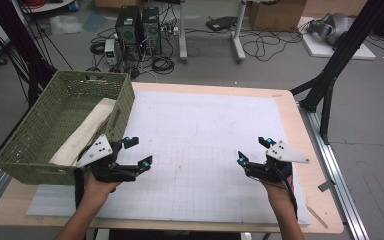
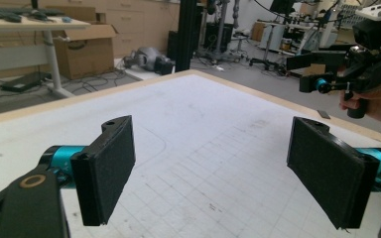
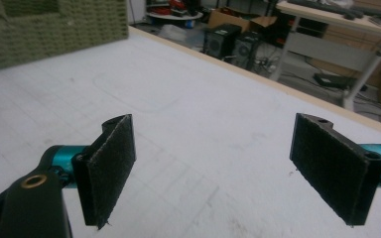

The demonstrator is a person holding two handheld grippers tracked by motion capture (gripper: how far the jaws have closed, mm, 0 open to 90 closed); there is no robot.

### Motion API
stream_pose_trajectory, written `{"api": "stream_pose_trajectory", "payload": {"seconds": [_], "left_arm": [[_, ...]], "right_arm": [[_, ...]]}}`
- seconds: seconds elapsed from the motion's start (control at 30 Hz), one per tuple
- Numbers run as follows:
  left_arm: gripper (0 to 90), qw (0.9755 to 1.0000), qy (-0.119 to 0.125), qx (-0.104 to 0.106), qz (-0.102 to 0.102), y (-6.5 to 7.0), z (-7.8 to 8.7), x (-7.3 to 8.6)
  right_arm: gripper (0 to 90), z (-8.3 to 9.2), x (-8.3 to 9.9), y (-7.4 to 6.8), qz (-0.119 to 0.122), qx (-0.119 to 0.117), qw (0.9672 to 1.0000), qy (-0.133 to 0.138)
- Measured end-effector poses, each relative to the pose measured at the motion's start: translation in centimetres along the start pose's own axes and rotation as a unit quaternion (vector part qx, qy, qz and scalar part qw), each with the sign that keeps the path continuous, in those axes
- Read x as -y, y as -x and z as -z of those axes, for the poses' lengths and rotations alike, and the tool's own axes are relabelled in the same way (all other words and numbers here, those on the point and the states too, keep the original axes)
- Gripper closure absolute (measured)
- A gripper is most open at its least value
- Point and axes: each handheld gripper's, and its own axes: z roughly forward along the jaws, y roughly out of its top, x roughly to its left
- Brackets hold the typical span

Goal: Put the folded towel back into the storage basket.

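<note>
Green basket [image 1: 45, 135] with a folded cloth [image 1: 87, 130] sat beside the left gripper [image 1: 139, 151]. Both it and the right gripper [image 1: 252, 150] had jaws wide apart, holding nothing.

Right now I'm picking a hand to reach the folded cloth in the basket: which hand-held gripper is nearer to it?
The left hand-held gripper: it sits beside the green basket that holds the cloth; the right hand-held gripper is across the mat.
</note>
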Motion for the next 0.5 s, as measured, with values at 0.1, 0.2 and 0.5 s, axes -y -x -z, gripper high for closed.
{"api": "stream_pose_trajectory", "payload": {"seconds": [0.1, 0.2, 0.5], "left_arm": [[19.7, 0.9997, -0.017, -0.008, -0.017, 0.3, -0.7, 0.9], [19.7, 0.9993, -0.031, -0.011, -0.019, 0.3, -1.2, 1.7], [19.4, 0.9992, -0.036, -0.015, -0.011, 0.0, -1.6, 2.3]], "right_arm": [[16.8, 0.2, 1.8, 0.1, -0.007, 0.004, 0.9999, -0.011], [16.8, 0.3, 2.9, 0.3, -0.02, 0.005, 0.9996, -0.019], [16.8, 0.6, 3.3, 0.6, -0.017, 0.016, 0.9995, -0.019]]}}
